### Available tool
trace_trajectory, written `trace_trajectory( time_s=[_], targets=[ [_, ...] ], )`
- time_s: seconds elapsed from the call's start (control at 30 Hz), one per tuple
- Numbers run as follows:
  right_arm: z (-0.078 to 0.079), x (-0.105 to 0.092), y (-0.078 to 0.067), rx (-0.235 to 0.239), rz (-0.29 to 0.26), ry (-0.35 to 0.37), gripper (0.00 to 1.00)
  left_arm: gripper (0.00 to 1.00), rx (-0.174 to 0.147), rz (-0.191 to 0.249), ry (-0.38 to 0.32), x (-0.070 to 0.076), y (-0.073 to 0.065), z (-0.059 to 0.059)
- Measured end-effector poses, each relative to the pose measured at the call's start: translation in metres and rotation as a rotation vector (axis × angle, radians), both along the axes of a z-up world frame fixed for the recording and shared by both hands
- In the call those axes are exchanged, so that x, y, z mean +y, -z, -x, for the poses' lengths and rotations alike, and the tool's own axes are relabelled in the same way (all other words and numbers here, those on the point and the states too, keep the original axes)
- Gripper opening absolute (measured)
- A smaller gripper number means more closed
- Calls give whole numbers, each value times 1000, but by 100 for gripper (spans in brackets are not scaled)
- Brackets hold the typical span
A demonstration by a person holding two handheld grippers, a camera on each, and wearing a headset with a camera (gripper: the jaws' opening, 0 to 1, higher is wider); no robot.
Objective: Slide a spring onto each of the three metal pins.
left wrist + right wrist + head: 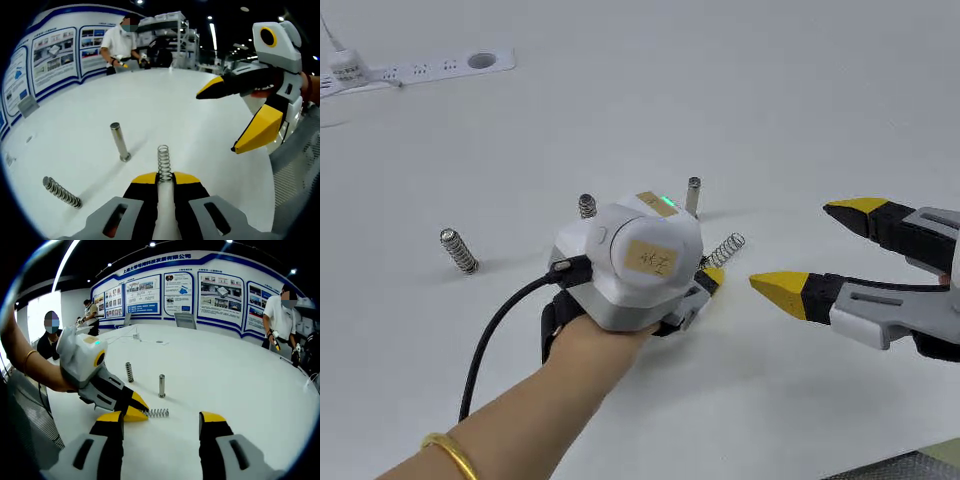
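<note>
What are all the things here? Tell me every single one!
Held spring: one, silvery, between the jaws of the left gripper.
Standing springs: two, silvery, on the white table.
Bare pin: one, silvery, upright beyond the held spring.
Power strip: one, white, table's far left.
Wall posters: several, blue and white.
People: three, far off.
Bracelet: one, gold, on the wrist.
Left gripper: one, white, yellow tips, shut.
Right gripper: one, grey, yellow tips, open.
</note>
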State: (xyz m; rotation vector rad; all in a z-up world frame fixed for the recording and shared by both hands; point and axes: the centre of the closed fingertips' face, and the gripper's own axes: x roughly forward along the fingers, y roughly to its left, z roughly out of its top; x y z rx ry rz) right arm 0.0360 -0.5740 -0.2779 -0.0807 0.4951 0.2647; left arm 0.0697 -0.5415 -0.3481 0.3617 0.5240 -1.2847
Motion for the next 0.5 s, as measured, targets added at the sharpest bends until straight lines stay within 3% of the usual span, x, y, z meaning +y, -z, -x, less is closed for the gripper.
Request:
trace_trajectory(
  time_s=[0.23,0.37,0.5],
  targets=[
    [-5,-2,-7,-7,-24,30,62,10,-3,-2,9,3,0,0],
    [-7,1,-10,-6,-41,34,61,10,8,41,-6,5,-4,1],
    [-10,3,-12,-6,-57,43,60,10,-15,42,-5,11,-6,1]
  ],
)
